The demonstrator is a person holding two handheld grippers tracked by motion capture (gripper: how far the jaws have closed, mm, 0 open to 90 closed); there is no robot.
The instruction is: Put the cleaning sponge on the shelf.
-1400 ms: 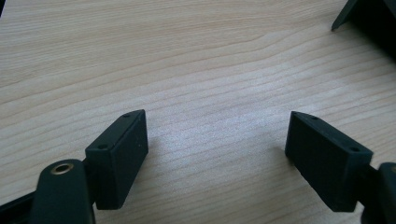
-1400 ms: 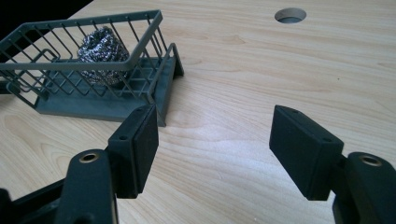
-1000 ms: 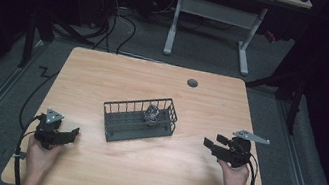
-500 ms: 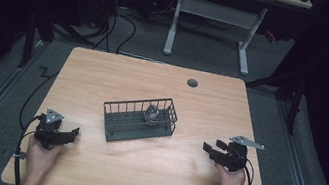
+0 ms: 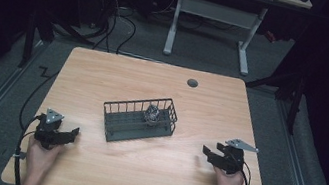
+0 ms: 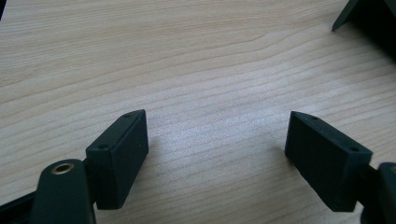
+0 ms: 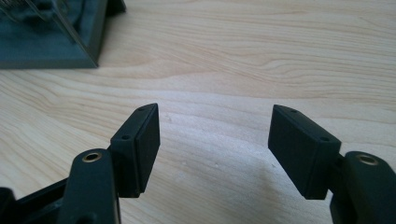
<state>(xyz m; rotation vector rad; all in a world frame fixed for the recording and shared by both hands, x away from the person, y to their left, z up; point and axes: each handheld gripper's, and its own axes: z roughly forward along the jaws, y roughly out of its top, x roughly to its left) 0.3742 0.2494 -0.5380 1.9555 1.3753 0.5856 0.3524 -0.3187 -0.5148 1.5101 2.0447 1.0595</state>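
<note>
Dark wire basket (image 5: 139, 119) at table centre, a small silvery object (image 5: 152, 114) inside; left gripper (image 5: 70, 133) and right gripper (image 5: 209, 152) gape empty.

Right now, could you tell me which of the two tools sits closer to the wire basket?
The right tool, near the table's right edge, looks slightly closer to the wire basket; its own view shows more of the basket's corner than the left tool view does.

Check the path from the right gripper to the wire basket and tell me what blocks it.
Nothing visible blocks it. Bare wooden table lies between the right gripper and the wire basket. The shiny object sits inside the basket, behind its wire wall, so a grab at it would have to come over the rim.
</note>
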